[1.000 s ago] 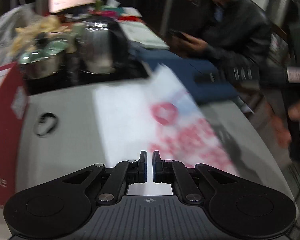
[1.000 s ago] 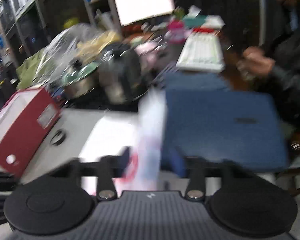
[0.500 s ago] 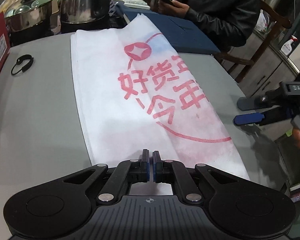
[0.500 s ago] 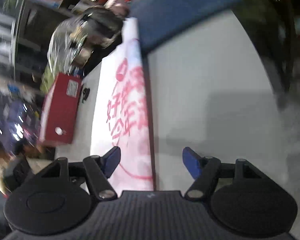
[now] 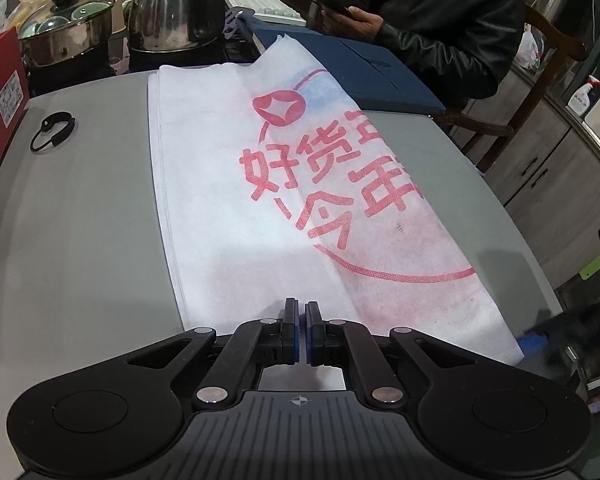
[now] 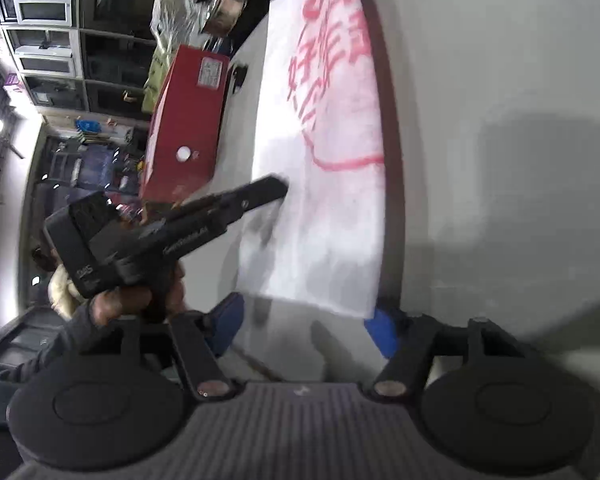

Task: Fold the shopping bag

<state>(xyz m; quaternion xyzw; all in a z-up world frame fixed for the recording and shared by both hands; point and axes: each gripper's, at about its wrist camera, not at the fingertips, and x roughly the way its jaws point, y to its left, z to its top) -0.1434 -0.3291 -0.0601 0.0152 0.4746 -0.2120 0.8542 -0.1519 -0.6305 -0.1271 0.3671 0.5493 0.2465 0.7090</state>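
Note:
A white shopping bag with red print lies flat on the grey table, folded into a long strip. My left gripper is shut with nothing between its fingers, and its tips rest on the bag's near end. In the right wrist view it comes in from the left onto the bag. My right gripper is rolled on its side at the bag's near right corner, jaws closing. That corner lies by one blue pad, and neither pad presses on it. One pad shows blurred in the left wrist view.
A red box stands at the table's left edge, with a black ring strap beside it. At the far end stand a lidded pot, a steel kettle and a blue folder. A seated person holds a phone.
The bag, blurred and in motion a second ago, now lies flat. My left gripper sank to its near end. My right gripper rolled and swung in from the right to the near right corner.

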